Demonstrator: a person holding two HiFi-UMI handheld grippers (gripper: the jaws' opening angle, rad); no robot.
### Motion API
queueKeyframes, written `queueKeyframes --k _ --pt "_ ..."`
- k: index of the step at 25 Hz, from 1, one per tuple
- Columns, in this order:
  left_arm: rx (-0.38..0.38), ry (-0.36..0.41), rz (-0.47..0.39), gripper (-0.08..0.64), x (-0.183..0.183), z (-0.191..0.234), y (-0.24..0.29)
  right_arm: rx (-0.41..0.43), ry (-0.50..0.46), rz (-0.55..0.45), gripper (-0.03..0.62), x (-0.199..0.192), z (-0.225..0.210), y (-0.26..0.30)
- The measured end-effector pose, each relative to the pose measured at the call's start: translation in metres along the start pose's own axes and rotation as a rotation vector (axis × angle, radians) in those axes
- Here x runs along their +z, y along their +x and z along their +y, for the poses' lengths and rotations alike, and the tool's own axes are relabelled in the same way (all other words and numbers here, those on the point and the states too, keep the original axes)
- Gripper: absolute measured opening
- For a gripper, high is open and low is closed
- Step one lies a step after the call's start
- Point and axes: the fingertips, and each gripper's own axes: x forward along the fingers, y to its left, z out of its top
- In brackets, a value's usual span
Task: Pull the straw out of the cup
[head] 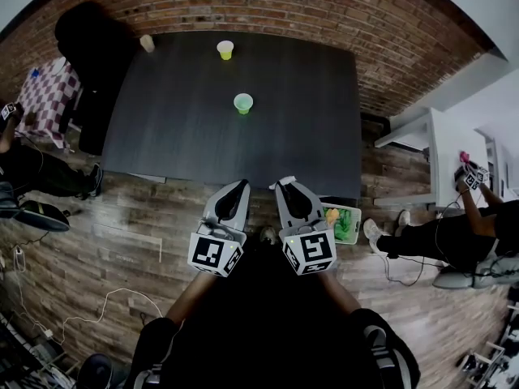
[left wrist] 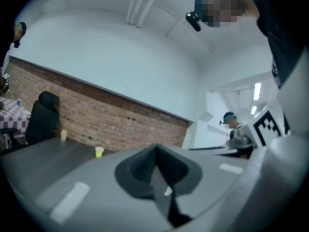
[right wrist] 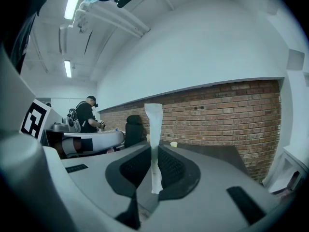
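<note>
On the dark table (head: 308, 136) a green cup (head: 243, 103) stands mid-table and a yellow cup (head: 225, 49) near the far edge; neither shows a straw. My right gripper (head: 285, 185) hovers at the table's front edge, shut on a flattened white straw (right wrist: 154, 129) that sticks up from between its jaws (right wrist: 153, 153). The straw's tip (head: 289, 179) shows as a small white fleck. My left gripper (head: 241, 186) hangs beside it, jaws shut (left wrist: 155, 153) with nothing seen between them. The yellow cup (left wrist: 99, 152) appears far off.
A pale cup (head: 147, 43) sits at the table's far left corner beside a black chair (head: 93, 47). A brick wall (head: 324, 14) runs behind. A green basket (head: 345, 224) lies on the wooden floor; seated people (head: 438, 237) are at both sides.
</note>
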Motion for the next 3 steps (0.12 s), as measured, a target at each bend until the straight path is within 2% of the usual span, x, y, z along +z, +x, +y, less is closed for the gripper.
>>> queueKeyframes --k 3 --pt "-0.001 -0.001 -0.001 0.003 -0.0013 -0.0041 -0.0007 0.003 -0.001 0.0 0.043 -0.0011 -0.0005 -0.004"
